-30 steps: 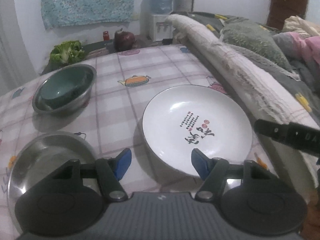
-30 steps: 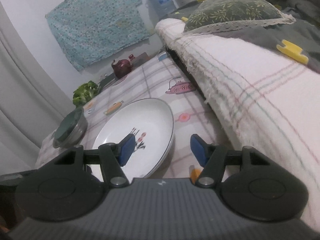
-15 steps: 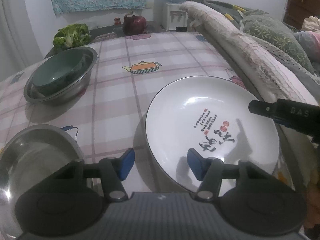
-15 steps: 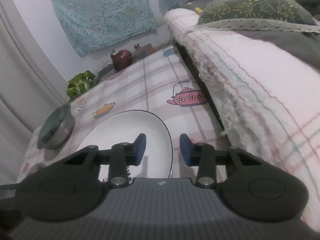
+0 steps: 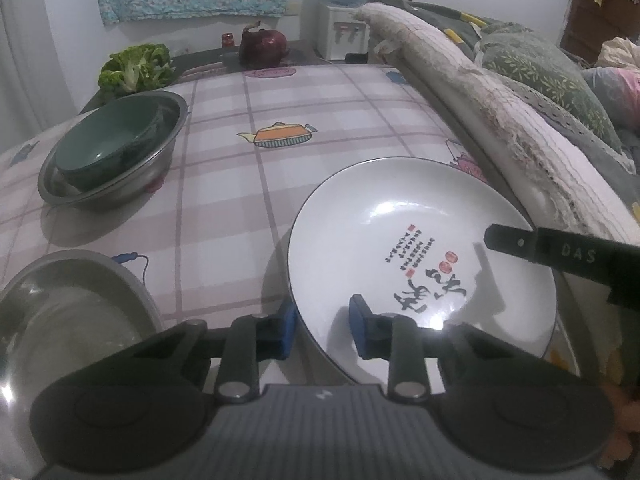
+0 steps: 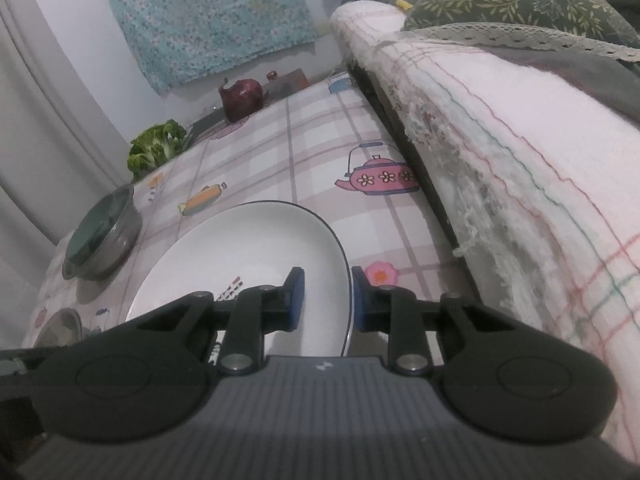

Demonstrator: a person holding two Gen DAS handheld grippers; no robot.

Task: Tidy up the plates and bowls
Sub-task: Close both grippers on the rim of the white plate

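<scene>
A white plate (image 5: 404, 236) with black and red writing lies on the checked tablecloth (image 5: 320, 112). My left gripper (image 5: 322, 326) has its blue pads either side of the plate's near left rim, narrowed around it. My right gripper (image 6: 327, 298) straddles the plate's (image 6: 248, 256) right rim the same way; one finger of it shows over the plate in the left wrist view (image 5: 516, 242). A green bowl (image 5: 108, 148) sits inside a steel bowl (image 5: 168, 120) at the far left. A second steel bowl (image 5: 60, 304) is at the near left.
A folded blanket (image 6: 520, 152) and pillows (image 5: 548, 76) rise along the table's right edge. A dark red teapot (image 5: 264, 44) and a head of lettuce (image 5: 134, 66) stand at the far end. A water dispenser (image 5: 344, 12) is behind.
Both grippers have moved in onto the plate's rim and narrowed their jaws around it, the left at the near left edge, the right at the right edge.
</scene>
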